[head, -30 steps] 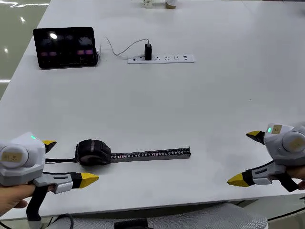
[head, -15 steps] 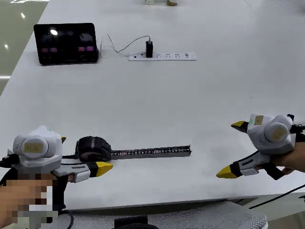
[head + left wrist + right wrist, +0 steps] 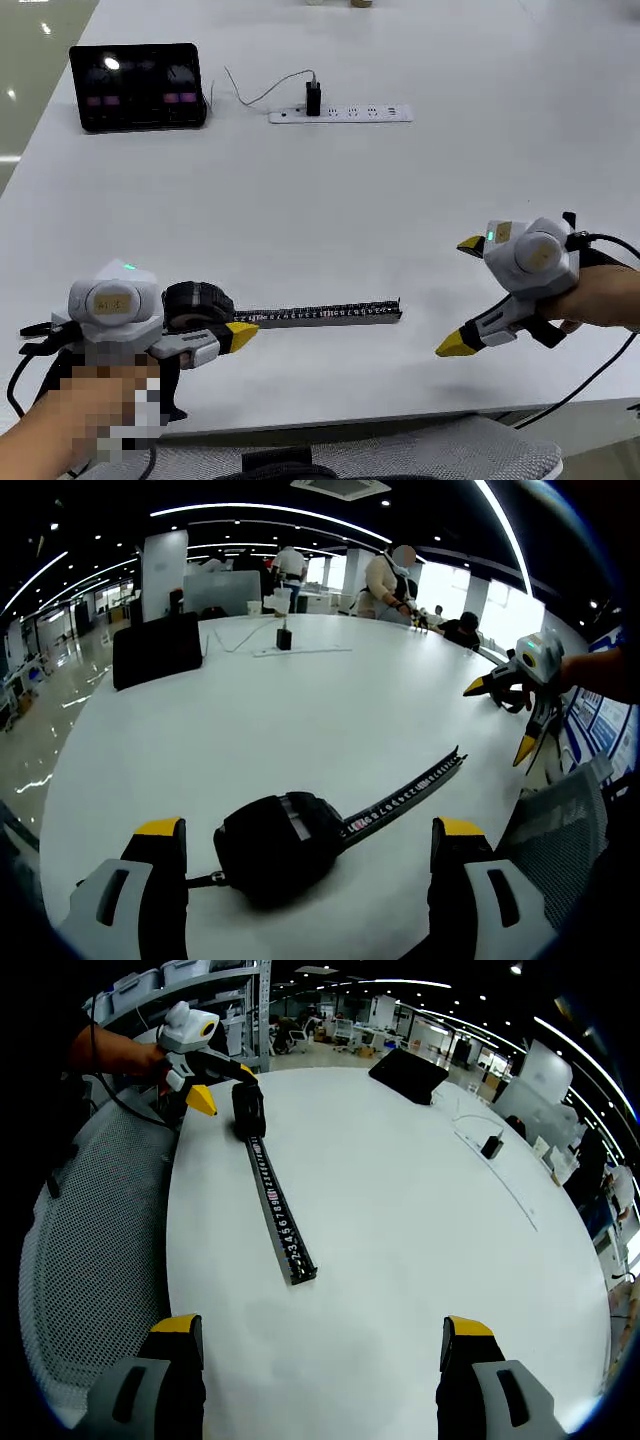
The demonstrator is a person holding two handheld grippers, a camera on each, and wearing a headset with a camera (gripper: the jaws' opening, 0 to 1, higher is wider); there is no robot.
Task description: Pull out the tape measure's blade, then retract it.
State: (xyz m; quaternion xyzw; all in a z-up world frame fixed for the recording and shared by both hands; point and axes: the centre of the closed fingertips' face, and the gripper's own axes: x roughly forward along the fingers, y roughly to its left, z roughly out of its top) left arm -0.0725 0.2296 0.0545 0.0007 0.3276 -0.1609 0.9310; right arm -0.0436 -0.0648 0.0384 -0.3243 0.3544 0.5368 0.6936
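Note:
A black tape measure case point(image 3: 197, 302) lies on the white table point(image 3: 330, 210) at the front left. Its blade point(image 3: 320, 315) is drawn out to the right and lies flat, ending in a hook point(image 3: 398, 310). My left gripper point(image 3: 205, 322) is open, with its jaws on either side of the case point(image 3: 280, 845) and not touching it. My right gripper point(image 3: 460, 295) is open and hangs a short way right of the blade's end point(image 3: 300, 1272), with nothing between its jaws. The left gripper point(image 3: 222, 1085) appears far off beside the case point(image 3: 248, 1110).
A dark tablet point(image 3: 138, 87) stands at the back left. A white power strip point(image 3: 345, 114) with a black plug point(image 3: 313, 100) and a thin cable lies behind the middle. The table's front edge runs just below both grippers, with a mesh chair point(image 3: 400, 455) under it.
My left gripper has moved right until its jaws flank the case. My right gripper has moved left and up, closer to the blade's end. The blade's length looks the same.

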